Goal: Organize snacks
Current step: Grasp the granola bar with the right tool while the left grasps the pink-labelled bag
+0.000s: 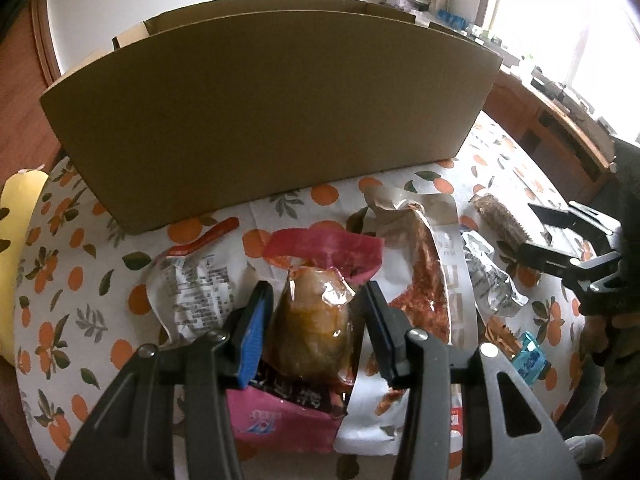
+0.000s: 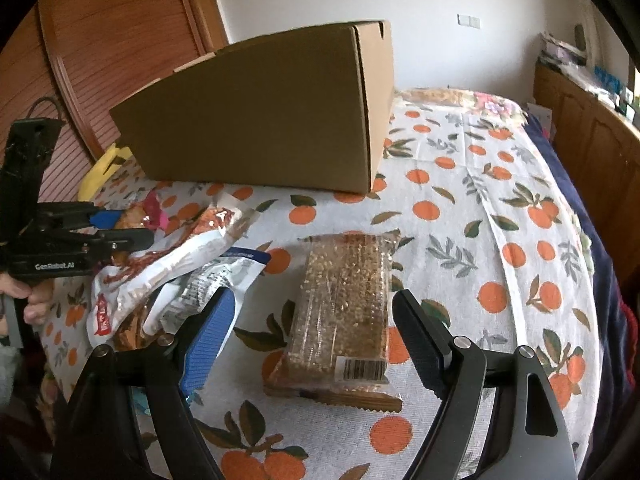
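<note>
A clear pouch of brown braised food (image 1: 316, 320) with a pink top lies on a heap of snack packs. My left gripper (image 1: 316, 292) stands open astride it, a narrow gap showing at each pad. The right wrist view shows that left gripper (image 2: 134, 226) at the far left. A clear-wrapped seed bar (image 2: 344, 312) lies flat on the orange-print cloth (image 2: 500, 240). My right gripper (image 2: 314, 296) is open wide with the bar between its fingers, untouched. In the left wrist view the seed bar (image 1: 502, 220) and right gripper (image 1: 530, 227) are at the right.
A big open cardboard box (image 1: 272, 112) stands behind the snacks, its tall wall facing me. Around the pouch lie a white pack of red strips (image 1: 424, 280), a silver pack (image 1: 488, 276), a printed white pack (image 1: 192, 292) and a pink pack (image 1: 280, 416). A wooden cabinet (image 2: 592, 152) runs along the right.
</note>
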{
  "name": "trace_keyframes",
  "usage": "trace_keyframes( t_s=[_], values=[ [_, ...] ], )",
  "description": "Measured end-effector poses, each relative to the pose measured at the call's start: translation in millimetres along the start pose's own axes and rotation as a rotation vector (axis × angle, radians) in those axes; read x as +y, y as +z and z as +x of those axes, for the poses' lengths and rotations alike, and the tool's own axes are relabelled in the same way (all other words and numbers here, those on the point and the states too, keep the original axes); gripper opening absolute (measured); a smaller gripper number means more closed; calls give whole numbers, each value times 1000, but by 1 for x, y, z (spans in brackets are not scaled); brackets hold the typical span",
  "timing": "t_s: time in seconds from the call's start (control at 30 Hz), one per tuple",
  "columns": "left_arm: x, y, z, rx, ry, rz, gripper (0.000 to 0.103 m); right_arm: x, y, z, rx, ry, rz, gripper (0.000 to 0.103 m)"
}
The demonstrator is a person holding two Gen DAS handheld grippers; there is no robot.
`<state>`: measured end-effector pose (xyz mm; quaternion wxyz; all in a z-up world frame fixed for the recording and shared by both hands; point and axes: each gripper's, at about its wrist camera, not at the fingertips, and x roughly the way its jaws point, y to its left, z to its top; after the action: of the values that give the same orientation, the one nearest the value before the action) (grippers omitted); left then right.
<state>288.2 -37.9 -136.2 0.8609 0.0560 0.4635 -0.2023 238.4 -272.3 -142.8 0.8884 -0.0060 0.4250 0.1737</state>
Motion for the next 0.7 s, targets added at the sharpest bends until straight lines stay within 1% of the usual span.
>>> trace_keyframes(
  t_s=[0.07,0.1,0.2,0.33,0.5,0.57,0.7],
  values=[
    [-1,-1,-1,-4,0,11,41,-6,-1,3,13,3,26,80],
    [-1,-1,0,-6,8,14,35,-6,-1,2,9,5,30,79],
    [2,-4,-3,-16,2,6,35,-7,-1,2,10,-3,29,79],
    [1,-12,-11,-41,8,11,34,4,-1,6,25,-57,-16,79],
    [1,-17,-31,-94,2,-4,35,11,-3,9,32,-113,-53,75],
    [-2,-19,-37,-107,5,4,35,11,-3,10,35,-137,-61,70],
    [-6,-23,-46,-138,10,9,35,15,-4,13,39,-169,-87,64]
  ],
)
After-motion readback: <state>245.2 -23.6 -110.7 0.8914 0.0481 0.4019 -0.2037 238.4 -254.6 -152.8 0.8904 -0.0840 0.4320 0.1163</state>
